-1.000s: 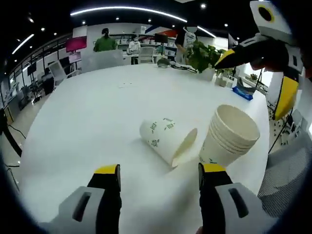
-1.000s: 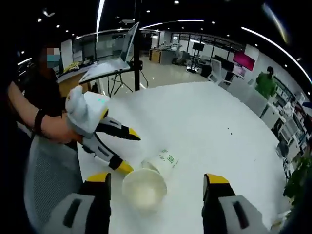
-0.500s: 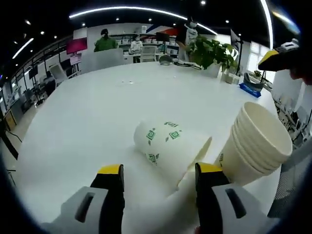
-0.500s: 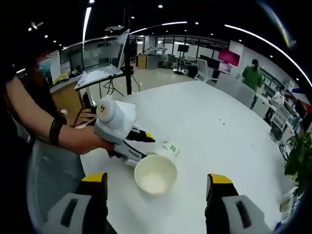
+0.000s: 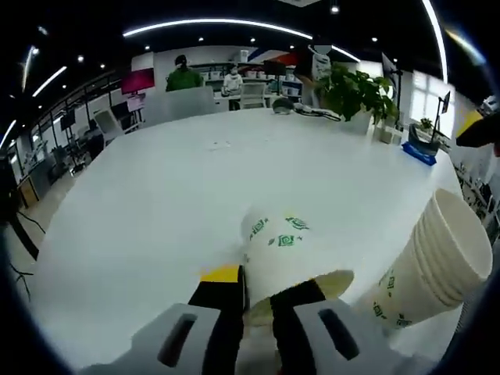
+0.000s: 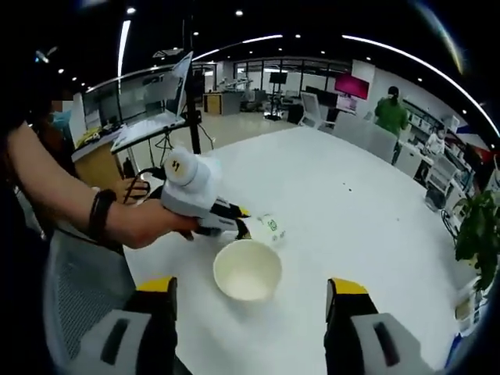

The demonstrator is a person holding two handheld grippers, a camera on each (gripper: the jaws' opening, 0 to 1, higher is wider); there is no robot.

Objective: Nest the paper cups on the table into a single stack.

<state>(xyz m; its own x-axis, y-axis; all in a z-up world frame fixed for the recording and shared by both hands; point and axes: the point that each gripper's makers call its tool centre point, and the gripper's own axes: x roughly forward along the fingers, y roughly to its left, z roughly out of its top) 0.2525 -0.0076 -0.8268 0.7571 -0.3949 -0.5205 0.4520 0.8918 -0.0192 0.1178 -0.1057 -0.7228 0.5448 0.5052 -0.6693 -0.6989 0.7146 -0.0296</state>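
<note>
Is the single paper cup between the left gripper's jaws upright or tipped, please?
Tipped: the single cup lies on its side on the table, rim toward the camera.

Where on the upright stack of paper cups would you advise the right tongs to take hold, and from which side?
Grip the stack of cups by its outer wall just below the rim, jaws straddling it. It stands upright and open-topped, so the rolled rim stiffens the wall there. Come from the bare table side, away from the left tongs, which are shut on the lying cup right beside it. The right tongs are already open wide enough.

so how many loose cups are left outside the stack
1. The single cup lies on its side beside the stack, with the left gripper shut on its rim. The stack's nested cups are too close-packed to count exactly.
</note>
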